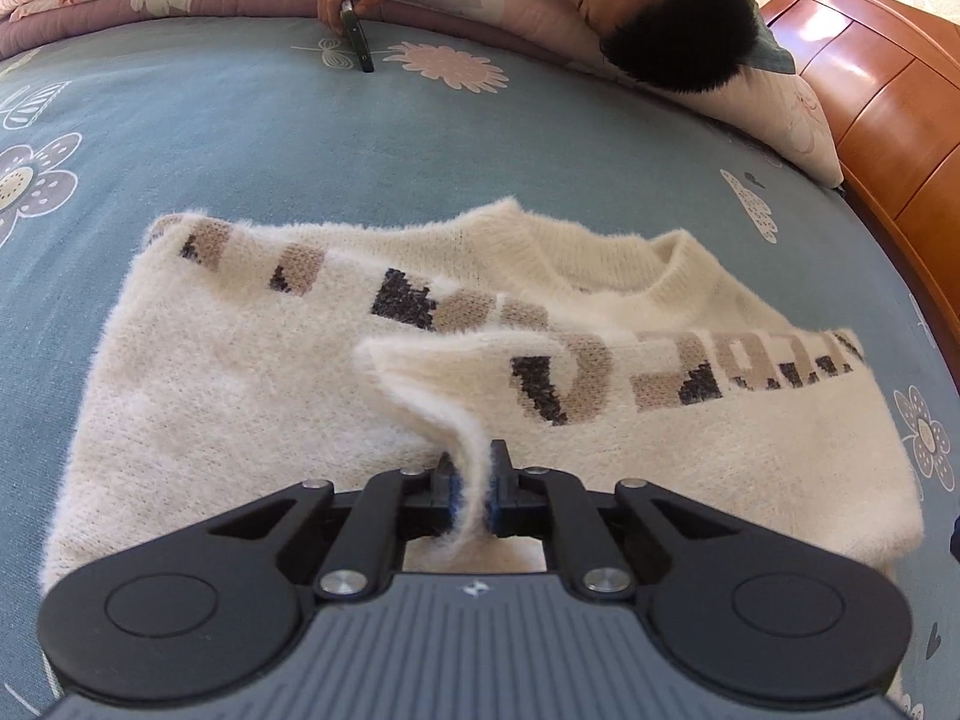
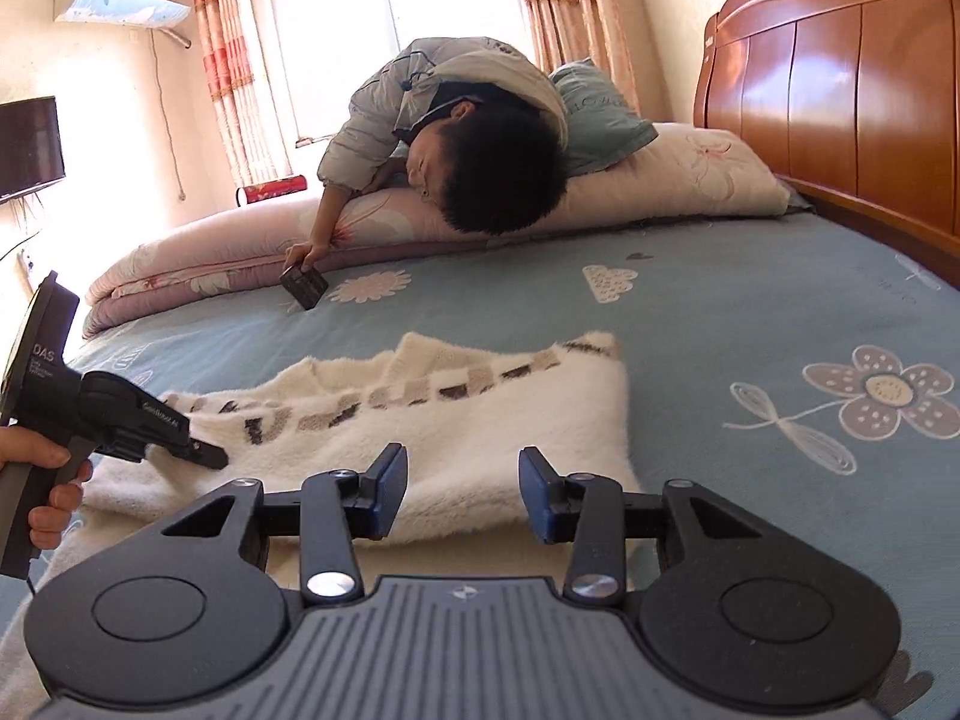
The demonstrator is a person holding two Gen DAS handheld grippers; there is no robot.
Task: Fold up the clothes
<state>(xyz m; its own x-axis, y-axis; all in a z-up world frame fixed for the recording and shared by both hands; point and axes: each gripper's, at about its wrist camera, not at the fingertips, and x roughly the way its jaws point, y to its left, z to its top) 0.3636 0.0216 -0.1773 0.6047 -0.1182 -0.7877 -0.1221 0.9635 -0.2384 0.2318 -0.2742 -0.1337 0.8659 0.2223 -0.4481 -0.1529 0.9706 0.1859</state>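
A fluffy white sweater (image 1: 420, 396) lies on a bed with a blue-grey sheet (image 1: 240, 138) that has flowers drawn on it. The sweater sits near the edge of the bed closest to the two grippers, well away from the far edge. It has a band of brown and black letters across it, and its round neck points to the far edge of the bed. The left gripper (image 1: 474, 498) is clenched tight on a fold of the sweater. The fold is pulled up into a soft ridge between its blue pads (image 1: 497, 501). In the right wrist view the left gripper (image 2: 207, 455) comes in from the left, and a hand (image 2: 45, 480) wraps around its grey handle. The right gripper (image 2: 459, 495) hangs just over the near edge of the sweater. Its fingers are apart, they pinch nothing, and the white fluff shows in the gap between them. Along the far edge of the bed lies a folded pink quilt (image 2: 198, 267) with flowers on it. A person (image 2: 456, 138) in a pale jacket leans over the quilt with their head on it. One hand reaches down and holds a dark phone (image 2: 305, 288) against the sheet. A brown wooden headboard (image 2: 840, 96) stands at one end of the bed, by the pillows.
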